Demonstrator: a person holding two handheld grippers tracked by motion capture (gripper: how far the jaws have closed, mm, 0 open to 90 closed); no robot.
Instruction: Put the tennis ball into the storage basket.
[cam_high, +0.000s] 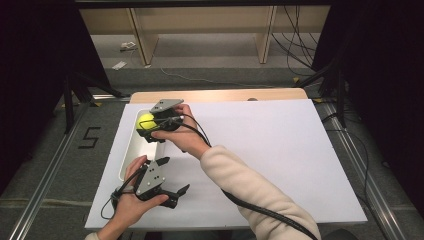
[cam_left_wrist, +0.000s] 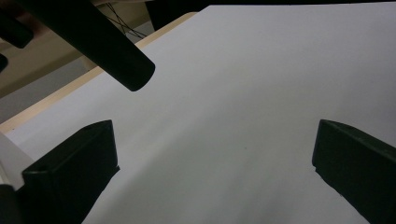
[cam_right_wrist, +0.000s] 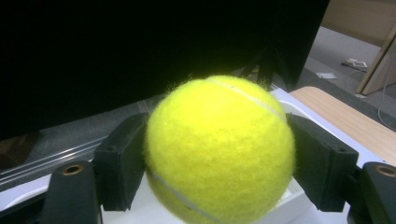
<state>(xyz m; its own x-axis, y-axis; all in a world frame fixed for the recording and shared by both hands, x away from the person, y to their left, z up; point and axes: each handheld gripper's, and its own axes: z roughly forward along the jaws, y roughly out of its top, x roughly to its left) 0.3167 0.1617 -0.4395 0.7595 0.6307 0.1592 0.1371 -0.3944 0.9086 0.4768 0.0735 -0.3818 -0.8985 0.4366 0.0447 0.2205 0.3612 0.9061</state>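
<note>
Tennis ball first: a fuzzy yellow-green tennis ball (cam_right_wrist: 219, 149) with a pale curved seam sits clamped between the two black fingers (cam_right_wrist: 122, 163) of the right gripper (cam_high: 146, 126), one pad pressed against each flank. Seen from the high view, the same ball (cam_high: 145, 120) hangs over the far end of a long white rectangular plastic bin (cam_high: 128, 157) that lies along the left edge of the work surface. Whether the ball touches the bin floor I cannot tell from where I stand; in the right gripper view the white rim shows just beneath it.

The right hand (cam_high: 180, 135) reaches across from the person's right side, a cream sleeve (cam_high: 255, 195) trailing back toward the bottom edge, and a black cable (cam_high: 240, 202) runs along the forearm. A grey three-cornered plate (cam_high: 166, 105) tops this gripper.

Nearer the person, the left gripper (cam_high: 175, 174) is held low over the white sheet-covered tabletop (cam_high: 280, 160), just beside the near end of the bin. Its fingers (cam_left_wrist: 74, 172) stand wide apart with bare white surface between them. The left hand (cam_high: 131, 204) grips it from below.

At the far edge, a strip of light wooden board (cam_high: 225, 95) shows beyond the white cover.
</note>
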